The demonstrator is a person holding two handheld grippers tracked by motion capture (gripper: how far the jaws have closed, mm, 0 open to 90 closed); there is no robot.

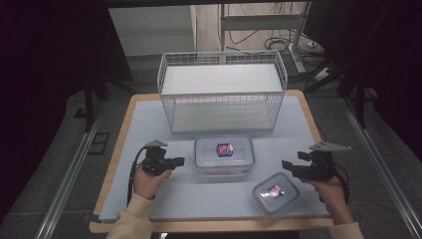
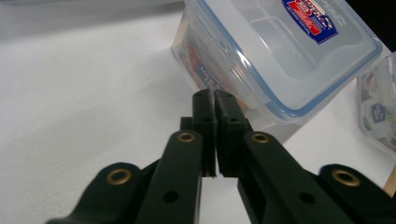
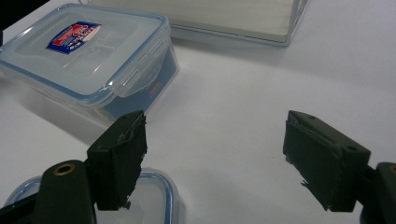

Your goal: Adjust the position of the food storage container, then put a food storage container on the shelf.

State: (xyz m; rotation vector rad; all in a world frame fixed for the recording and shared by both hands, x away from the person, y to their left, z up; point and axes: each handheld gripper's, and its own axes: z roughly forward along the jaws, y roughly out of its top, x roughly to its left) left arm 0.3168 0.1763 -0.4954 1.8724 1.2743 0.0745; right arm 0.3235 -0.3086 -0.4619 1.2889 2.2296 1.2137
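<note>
A large clear lidded container (image 1: 224,154) with a blue seal and a red-and-blue label stands in the middle of the pale mat (image 1: 144,124). My left gripper (image 1: 181,161) points at its left side from a short way off. In the left gripper view the jaws (image 2: 214,95) stand shut with nothing between them, just short of the container's corner (image 2: 280,51). A smaller lidded container (image 1: 275,192) lies at the front right. My right gripper (image 1: 284,164) hovers just above and beyond it, open wide and empty (image 3: 215,120), with the small lid (image 3: 154,200) under its left jaw.
A white wire basket (image 1: 222,92) with a flat floor stands at the back of the mat, behind the large container (image 3: 88,51). The wooden table edge (image 1: 112,164) frames the mat. Dark chairs and cables lie beyond the table.
</note>
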